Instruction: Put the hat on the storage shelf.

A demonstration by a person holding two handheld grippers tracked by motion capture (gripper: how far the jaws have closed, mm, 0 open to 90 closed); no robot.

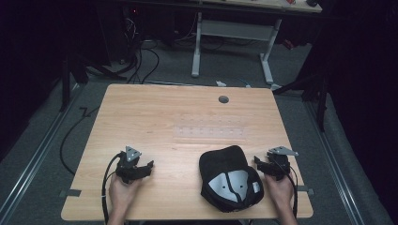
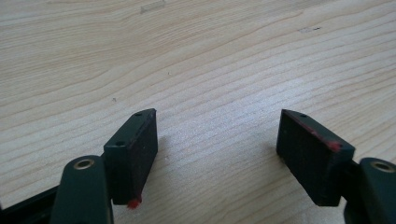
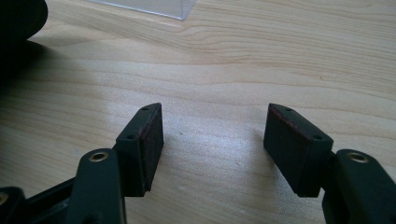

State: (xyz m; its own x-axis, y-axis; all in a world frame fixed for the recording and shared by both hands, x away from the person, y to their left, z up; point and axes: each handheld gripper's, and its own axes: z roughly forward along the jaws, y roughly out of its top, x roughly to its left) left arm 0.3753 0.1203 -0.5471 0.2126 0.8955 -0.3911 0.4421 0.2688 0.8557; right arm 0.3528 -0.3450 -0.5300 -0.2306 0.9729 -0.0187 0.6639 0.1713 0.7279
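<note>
High view. Black cap (image 1: 230, 178) upside down near the front edge of the wooden table (image 1: 159, 117), grey lining and label facing up, rounded crown toward the far side. Right gripper (image 1: 261, 163) just beside the cap's right flank, apparently not touching. Left gripper (image 1: 145, 167) well apart from the cap, resting low over bare wood, tips turned toward it. Clear plastic strip (image 1: 211, 132) lying flat just beyond the cap. Small round grommet (image 1: 223, 99) near the far edge. Cables and a second desk frame on the floor beyond.

Left gripper view. Jaws spread wide around the left gripper (image 2: 217, 154), nothing between them, bare wood grain below and ahead. Red wear marks on the pad edges. No sign of the cap from here.

Right gripper view. Jaws of the right gripper (image 3: 215, 140) likewise wide apart and empty. Dark bulge of the cap (image 3: 21, 18) in the upper left corner, off the jaw line; corner of the clear plastic strip (image 3: 149, 7) at the top edge.

Judgement. Probably the approach step, no grasp made yet. Next move likely a swing of the right gripper leftward onto the cap's rim, then a close on the fabric edge; left gripper needing a long reach across to help.
</note>
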